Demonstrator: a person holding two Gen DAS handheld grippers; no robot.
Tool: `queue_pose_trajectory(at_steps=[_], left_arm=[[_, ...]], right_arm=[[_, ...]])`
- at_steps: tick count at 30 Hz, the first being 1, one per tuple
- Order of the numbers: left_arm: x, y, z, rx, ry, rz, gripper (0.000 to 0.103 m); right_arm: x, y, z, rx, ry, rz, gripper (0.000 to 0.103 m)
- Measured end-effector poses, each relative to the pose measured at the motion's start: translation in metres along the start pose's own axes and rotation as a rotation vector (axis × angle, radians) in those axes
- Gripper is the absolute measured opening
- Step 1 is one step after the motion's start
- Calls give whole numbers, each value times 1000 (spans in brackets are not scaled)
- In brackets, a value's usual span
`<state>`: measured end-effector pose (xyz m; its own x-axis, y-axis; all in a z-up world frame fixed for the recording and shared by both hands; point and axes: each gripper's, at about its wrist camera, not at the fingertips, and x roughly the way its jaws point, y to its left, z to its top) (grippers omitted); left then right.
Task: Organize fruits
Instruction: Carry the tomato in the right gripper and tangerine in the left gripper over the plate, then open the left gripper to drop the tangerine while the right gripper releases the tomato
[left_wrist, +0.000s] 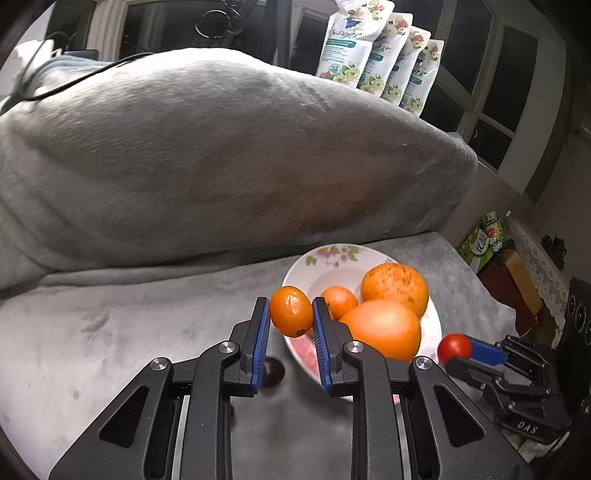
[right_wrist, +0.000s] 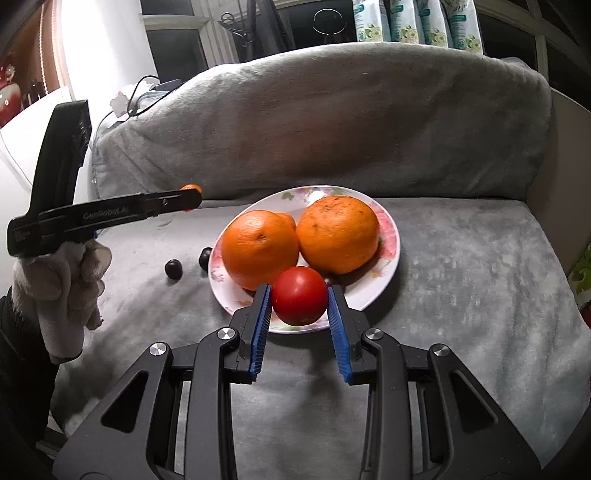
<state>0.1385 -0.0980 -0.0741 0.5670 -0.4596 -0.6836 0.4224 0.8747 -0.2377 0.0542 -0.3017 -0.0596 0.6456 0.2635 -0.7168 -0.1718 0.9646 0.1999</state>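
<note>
Grey couch (right_wrist: 461, 258): tomato (right_wrist: 300, 295) between right tongs (right_wrist: 299, 304).

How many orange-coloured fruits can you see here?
4. Two big oranges and a small one lie on the plate. Another small one is pinched in the left gripper. More may hide behind the big ones.

Black grippers (left_wrist: 291, 314), blue ribbed pads (right_wrist: 260, 328), white glove (right_wrist: 62, 273)
</note>
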Motion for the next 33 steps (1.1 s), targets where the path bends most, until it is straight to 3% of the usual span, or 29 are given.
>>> queue_pose_trajectory(at_steps=[16,33], left_arm=[[34,-19,18,38,35,-21,21],[38,-25,27,38,30,-48,21]], right_arm=[[10,-8,-1,17,10,9,32],[12,-7,-2,3,8,1,32]])
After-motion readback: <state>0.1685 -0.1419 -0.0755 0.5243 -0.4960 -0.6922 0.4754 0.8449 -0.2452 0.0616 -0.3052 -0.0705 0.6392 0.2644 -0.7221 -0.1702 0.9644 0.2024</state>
